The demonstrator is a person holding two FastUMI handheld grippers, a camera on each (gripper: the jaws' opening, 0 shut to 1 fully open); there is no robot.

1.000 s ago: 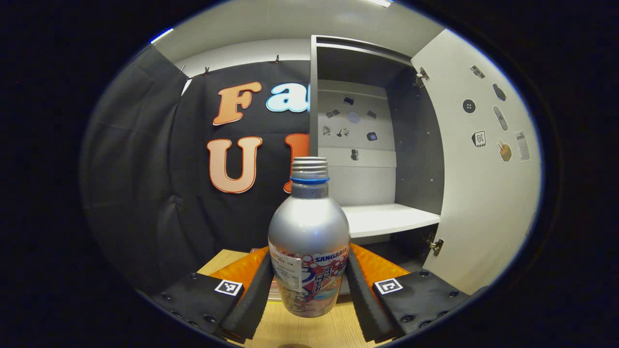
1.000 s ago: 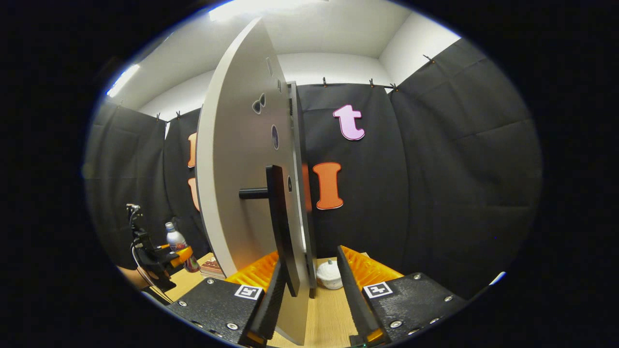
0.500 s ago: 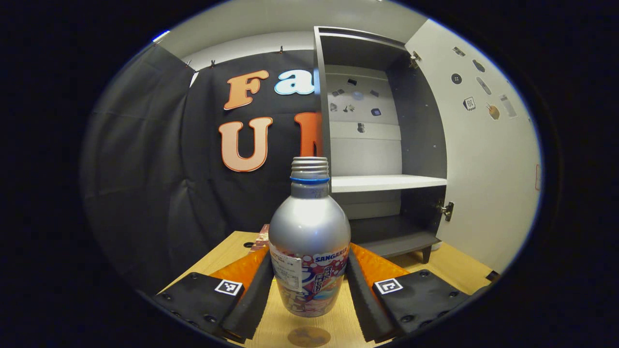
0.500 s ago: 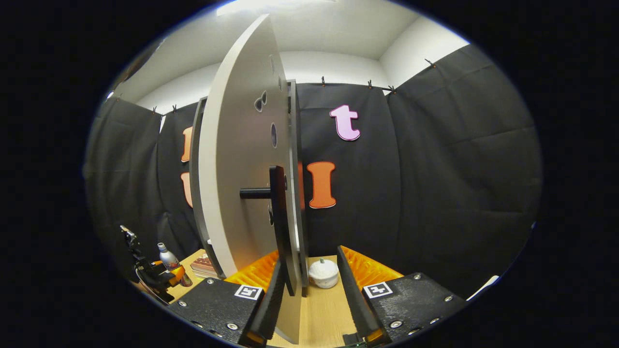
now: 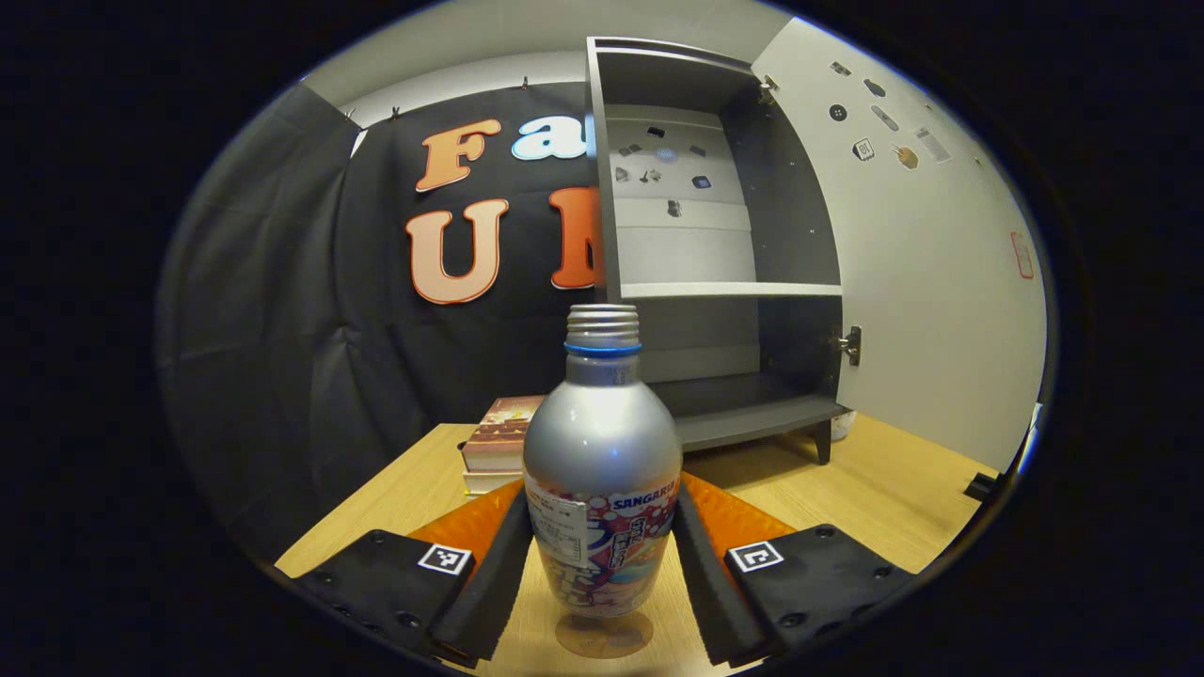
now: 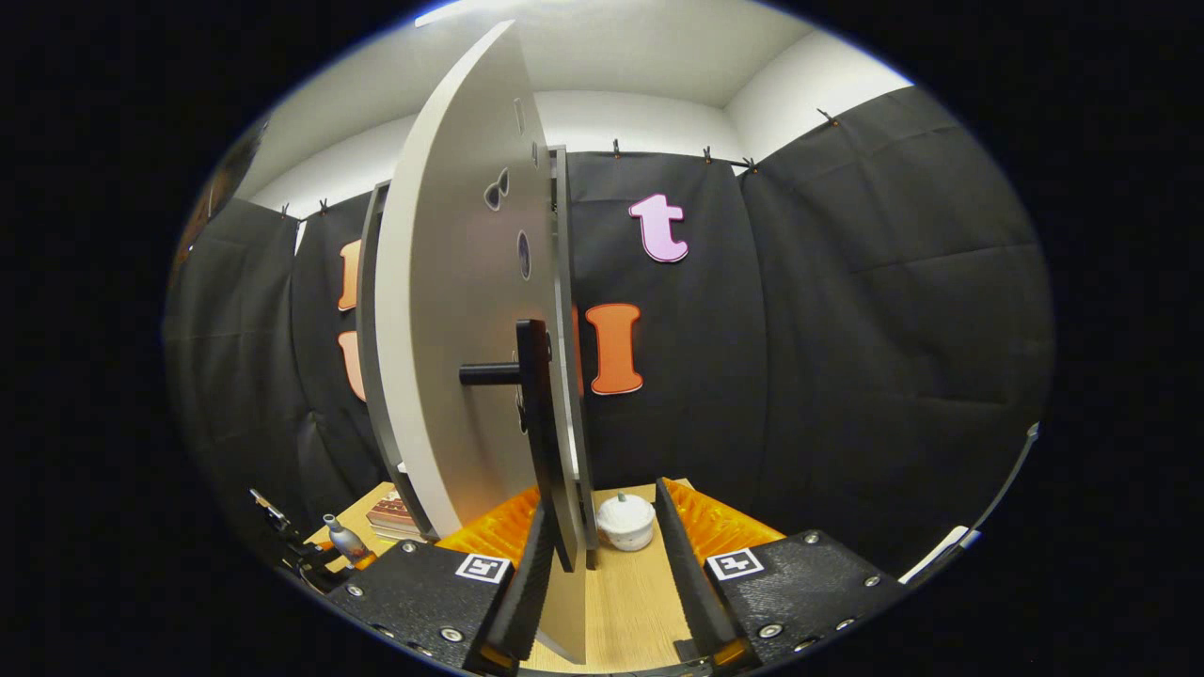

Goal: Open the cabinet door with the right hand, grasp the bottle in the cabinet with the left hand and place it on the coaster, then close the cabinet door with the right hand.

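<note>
The left gripper (image 5: 602, 564) clamps the aluminium bottle (image 5: 602, 470) at its labelled lower body, above the coaster (image 5: 602, 635). Rigid, smooth, probably light: grip there.

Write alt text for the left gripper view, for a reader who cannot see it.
The left tongs grip a silver bottle upright just above a round coaster on a wooden table. Behind it stands a grey cabinet with its door swung open to the right and its shelves bare, and a stack of books lies to the cabinet's left.
</note>
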